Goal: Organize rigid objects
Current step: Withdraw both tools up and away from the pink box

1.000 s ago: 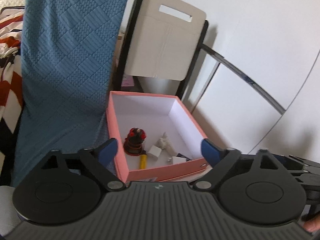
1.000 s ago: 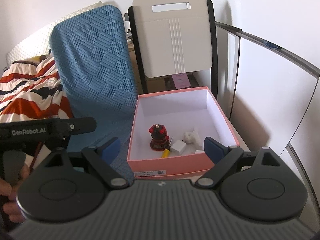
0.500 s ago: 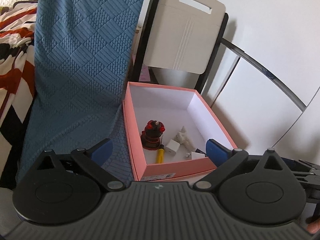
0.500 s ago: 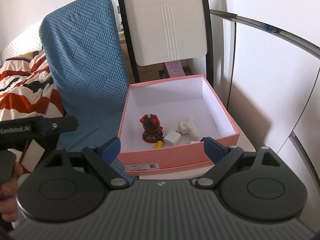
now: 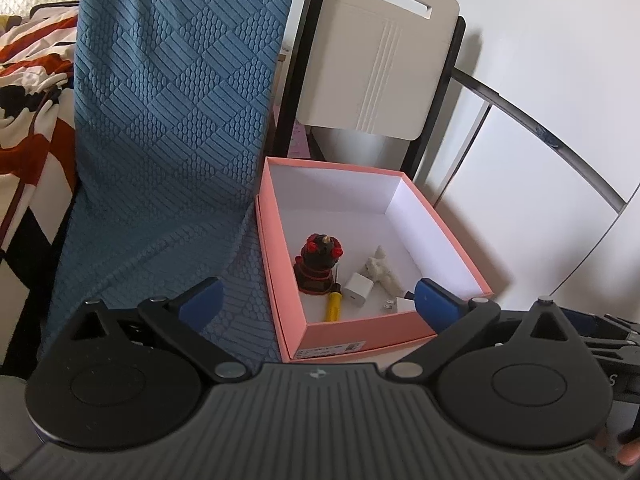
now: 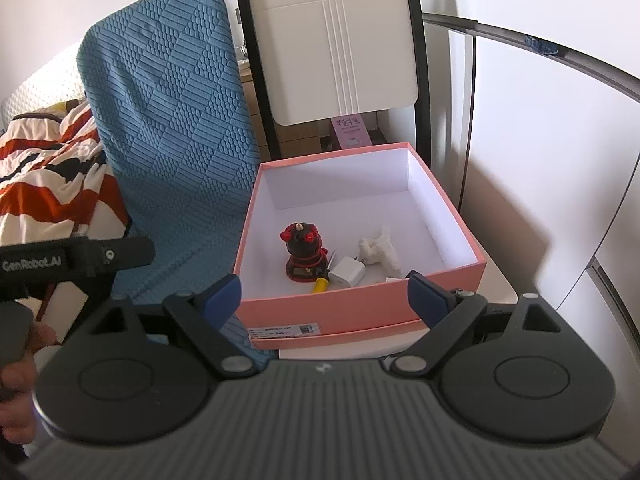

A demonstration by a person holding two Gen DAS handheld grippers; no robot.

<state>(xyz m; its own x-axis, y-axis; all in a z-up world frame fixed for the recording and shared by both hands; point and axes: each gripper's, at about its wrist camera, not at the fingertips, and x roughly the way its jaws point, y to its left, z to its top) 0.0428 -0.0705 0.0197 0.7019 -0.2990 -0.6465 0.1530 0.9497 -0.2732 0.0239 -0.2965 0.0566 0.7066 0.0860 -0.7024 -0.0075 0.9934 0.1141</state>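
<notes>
Sitting on a white surface beside a blue quilted cushion, the pink box is open-topped with a white inside, and it rests on its own pink lid, whose edge shows just below it. A white barcode label is stuck low on the near wall; its print is too small to read. Inside, near the front, stands a black and red horned figurine, upright. Just beside it lies a yellow-handled tool, its tip toward the figurine, and a white charger cube touches or nearly touches the handle. A small white animal figure lies to the right of the cube, and another white plug sits against the near wall.

Behind the box stands a cream chair back in a black frame, with a pink carton under it bearing Chinese characters I cannot make out.

The left gripper has just been opening; its blue pads stand wide apart with nothing held between them. The right gripper also hangs spread and empty, short of the box. In the right wrist view, the left tool's handle reads "GenRobot.AI"
</notes>
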